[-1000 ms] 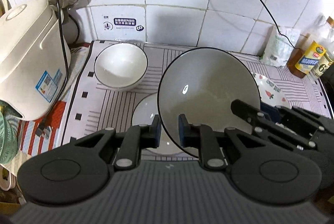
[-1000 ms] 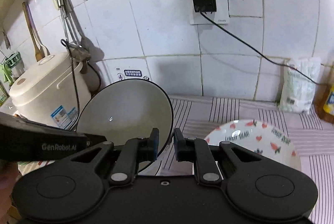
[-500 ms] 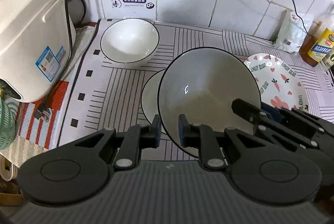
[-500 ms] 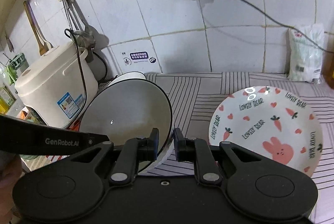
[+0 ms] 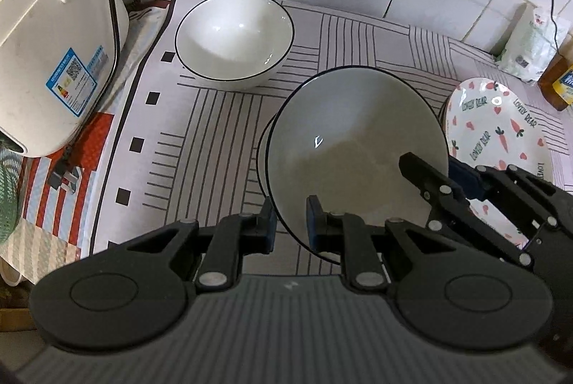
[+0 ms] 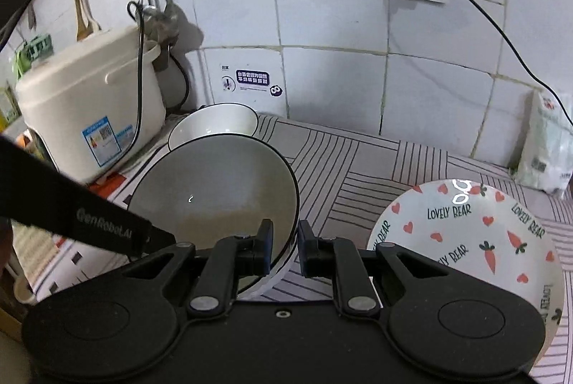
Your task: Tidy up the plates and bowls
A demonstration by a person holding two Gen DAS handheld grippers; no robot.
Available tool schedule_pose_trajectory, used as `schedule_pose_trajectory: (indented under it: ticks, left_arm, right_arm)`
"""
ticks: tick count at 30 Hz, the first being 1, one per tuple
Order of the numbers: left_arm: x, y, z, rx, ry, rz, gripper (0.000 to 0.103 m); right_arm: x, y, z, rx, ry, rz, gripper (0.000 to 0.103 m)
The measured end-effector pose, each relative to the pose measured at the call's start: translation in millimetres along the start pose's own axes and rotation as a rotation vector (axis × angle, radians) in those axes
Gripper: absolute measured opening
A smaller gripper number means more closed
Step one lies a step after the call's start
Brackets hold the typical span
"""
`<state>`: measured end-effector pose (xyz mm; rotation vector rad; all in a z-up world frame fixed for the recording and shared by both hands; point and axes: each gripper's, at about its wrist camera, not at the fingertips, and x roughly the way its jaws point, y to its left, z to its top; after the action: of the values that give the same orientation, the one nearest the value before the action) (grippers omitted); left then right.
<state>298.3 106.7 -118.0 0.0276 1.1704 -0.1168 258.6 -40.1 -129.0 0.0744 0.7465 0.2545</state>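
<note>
A large black-rimmed bowl [image 5: 358, 147] hangs tilted just above the striped mat, gripped from two sides. My left gripper [image 5: 290, 226] is shut on its near rim. My right gripper [image 6: 284, 248] is shut on the rim's right side, where the left wrist view shows its fingers [image 5: 426, 172]. Directly under the held bowl [image 6: 215, 197] sits a second bowl [image 5: 260, 162], of which only a thin rim arc shows. A smaller white bowl [image 5: 234, 36] stands at the back of the mat. A carrot-and-heart plate [image 5: 501, 140] lies to the right, also in the right wrist view [image 6: 465, 240].
A cream rice cooker [image 5: 53, 36] with its cord stands at the left edge of the mat [image 5: 200, 140]. A white bag [image 5: 533, 43] and a bottle [image 5: 558, 83] stand at the back right against the tiled wall. Utensils hang above the cooker [image 6: 89, 104].
Both grippers have come down together with the large bowl. It now covers almost all of the bowl beneath it, and the plate and back bowl look closer.
</note>
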Motion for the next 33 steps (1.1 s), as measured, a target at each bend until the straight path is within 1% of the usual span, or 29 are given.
schedule_pose_trajectory:
  ticks: [4,6,9,10,12,13,15,17,18,20,22,24,26,28,29,31,32,33]
  left_arm:
    - [12,-1,8,-0.011,0.051,0.007,0.017]
    - [13,-2,10,-0.001,0.047,0.02,0.019]
    - [15,0,13,0.006,0.049,0.017,0.02]
    - [15,2,13,-0.002,0.052,0.008,0.02]
    - [13,6,13,-0.014,0.05,-0.011,0.021]
    - [10,6,13,-0.014,0.044,-0.013,0.023]
    - [3,9,12,-0.009,0.024,-0.017,0.028]
    - [-5,10,11,-0.006,0.006,-0.022,0.03]
    - [-10,12,11,-0.003,-0.006,-0.023,0.032]
    - [-19,14,11,0.003,-0.026,-0.02,0.034]
    - [-27,17,10,0.007,-0.047,-0.015,0.035]
    - [-33,21,9,-0.004,-0.057,-0.008,0.035]
    - [-37,26,8,-0.015,-0.063,-0.003,0.037]
    - [-42,30,8,-0.028,-0.065,0.015,0.042]
    - [-45,32,8,-0.029,-0.069,0.023,0.046]
    - [-51,36,8,-0.026,-0.083,0.042,0.052]
    - [-54,38,10,-0.029,-0.089,0.051,0.055]
    - [-56,41,11,-0.033,-0.094,0.058,0.059]
  right_arm:
    - [8,6,1,-0.078,0.003,-0.022,0.018]
    - [14,10,1,-0.12,0.016,-0.035,0.018]
    - [24,11,3,-0.126,0.046,-0.039,0.018]
    - [25,13,2,-0.137,0.045,-0.049,0.019]
    - [28,17,3,-0.171,0.062,-0.06,0.026]
    - [28,19,4,-0.182,0.065,-0.062,0.027]
    - [22,20,7,-0.192,0.068,-0.05,0.029]
    - [15,18,11,-0.191,0.063,-0.032,0.032]
    - [10,16,14,-0.188,0.058,-0.017,0.036]
    - [0,12,23,-0.171,0.044,0.018,0.041]
    - [-9,8,33,-0.156,0.043,0.061,0.043]
    - [-16,5,43,-0.144,0.047,0.107,0.053]
    - [-19,4,51,-0.147,0.047,0.145,0.058]
    - [-20,6,57,-0.162,0.048,0.178,0.064]
    - [-19,7,60,-0.177,0.064,0.196,0.069]
    - [-14,14,65,-0.225,0.085,0.201,0.074]
    - [-13,17,67,-0.248,0.081,0.193,0.08]
    - [-10,20,69,-0.268,0.079,0.187,0.09]
